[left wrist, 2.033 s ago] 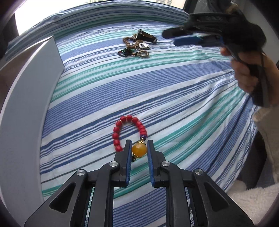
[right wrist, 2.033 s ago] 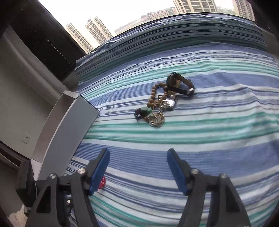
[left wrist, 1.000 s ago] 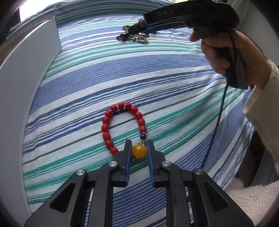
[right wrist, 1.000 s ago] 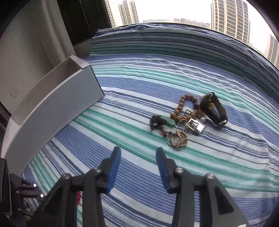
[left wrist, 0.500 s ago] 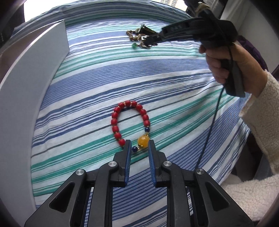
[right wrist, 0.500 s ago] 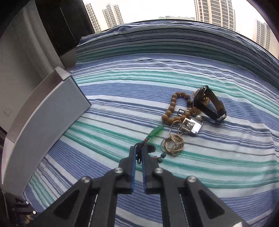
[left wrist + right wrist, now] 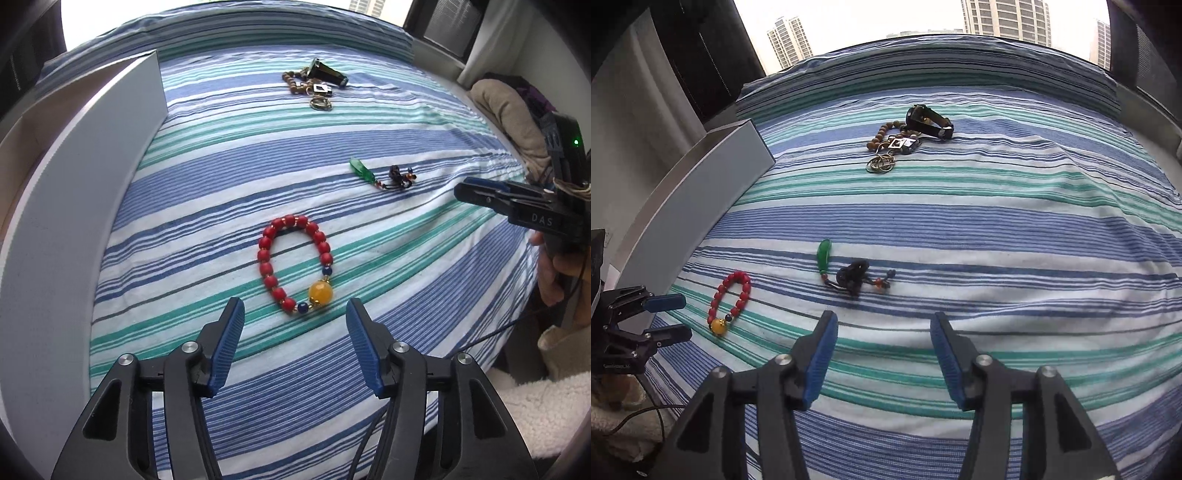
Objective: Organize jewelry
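A red bead bracelet with an amber bead lies on the striped bedspread, just ahead of my left gripper, whose jaws are opening with nothing between them. The same bracelet shows at the left of the right wrist view, beside the left gripper. A green pendant on a dark cord rests on the cloth ahead of my right gripper, whose jaws are opening and hold nothing. That pendant lies left of the right gripper in the left wrist view. Further back sits a pile of jewelry.
A white open box stands along the left side of the bed, its wall near the bracelet. The pile holds a black watch, brown beads and rings. A beige cushion lies at the right. A person's hand grips the right tool.
The left gripper let go of the amber bead and opened. The right gripper carried the green pendant from the pile toward the near side, set it on the cloth and opened.
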Action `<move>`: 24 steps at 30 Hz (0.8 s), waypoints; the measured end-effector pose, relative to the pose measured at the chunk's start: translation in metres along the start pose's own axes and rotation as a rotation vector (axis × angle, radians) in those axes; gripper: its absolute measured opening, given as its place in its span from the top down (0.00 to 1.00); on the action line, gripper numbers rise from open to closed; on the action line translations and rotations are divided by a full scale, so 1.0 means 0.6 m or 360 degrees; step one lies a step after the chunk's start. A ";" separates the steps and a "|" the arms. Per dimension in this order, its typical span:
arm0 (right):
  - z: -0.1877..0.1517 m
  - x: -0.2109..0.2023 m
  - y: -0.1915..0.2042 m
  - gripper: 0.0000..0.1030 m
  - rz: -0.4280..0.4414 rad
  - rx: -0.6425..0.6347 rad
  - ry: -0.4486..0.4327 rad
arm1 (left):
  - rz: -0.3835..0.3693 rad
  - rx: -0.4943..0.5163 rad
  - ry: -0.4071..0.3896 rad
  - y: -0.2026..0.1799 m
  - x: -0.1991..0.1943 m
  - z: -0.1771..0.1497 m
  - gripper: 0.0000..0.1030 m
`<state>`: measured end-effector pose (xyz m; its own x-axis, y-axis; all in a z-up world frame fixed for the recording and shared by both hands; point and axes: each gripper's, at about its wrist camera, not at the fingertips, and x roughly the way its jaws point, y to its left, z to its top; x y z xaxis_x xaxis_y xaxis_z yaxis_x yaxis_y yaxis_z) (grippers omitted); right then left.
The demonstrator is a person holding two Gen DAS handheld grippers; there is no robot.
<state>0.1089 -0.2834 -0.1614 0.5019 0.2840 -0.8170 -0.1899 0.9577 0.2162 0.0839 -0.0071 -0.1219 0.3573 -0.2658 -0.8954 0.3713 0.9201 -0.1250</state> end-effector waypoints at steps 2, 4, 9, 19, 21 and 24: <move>-0.018 -0.011 -0.004 0.48 -0.0016 0.0063 -0.0034 | 0.0016 0.0021 0.0020 -0.004 0.004 0.001 0.42; -0.028 -0.015 -0.003 0.48 -0.0014 0.0107 -0.0045 | 0.0017 0.0040 0.0028 -0.009 0.003 -0.001 0.41; -0.034 -0.020 -0.001 0.48 -0.0045 0.0090 -0.0048 | 0.0037 0.0091 0.0024 -0.017 -0.003 -0.007 0.38; -0.039 -0.022 0.020 0.48 0.0010 0.0083 -0.0054 | 0.0034 0.0146 0.0067 -0.006 -0.006 -0.014 0.38; -0.042 -0.030 0.020 0.48 0.0004 0.0075 -0.0068 | 0.0017 0.0237 0.0065 -0.006 -0.012 -0.016 0.38; -0.047 -0.040 0.011 0.48 -0.0014 0.0094 -0.0073 | -0.0003 0.0382 0.0067 -0.014 -0.016 -0.019 0.38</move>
<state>0.0717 -0.2851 -0.1553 0.5418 0.2762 -0.7938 -0.1361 0.9608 0.2414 0.0673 -0.0088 -0.1170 0.3222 -0.2505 -0.9129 0.5667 0.8235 -0.0260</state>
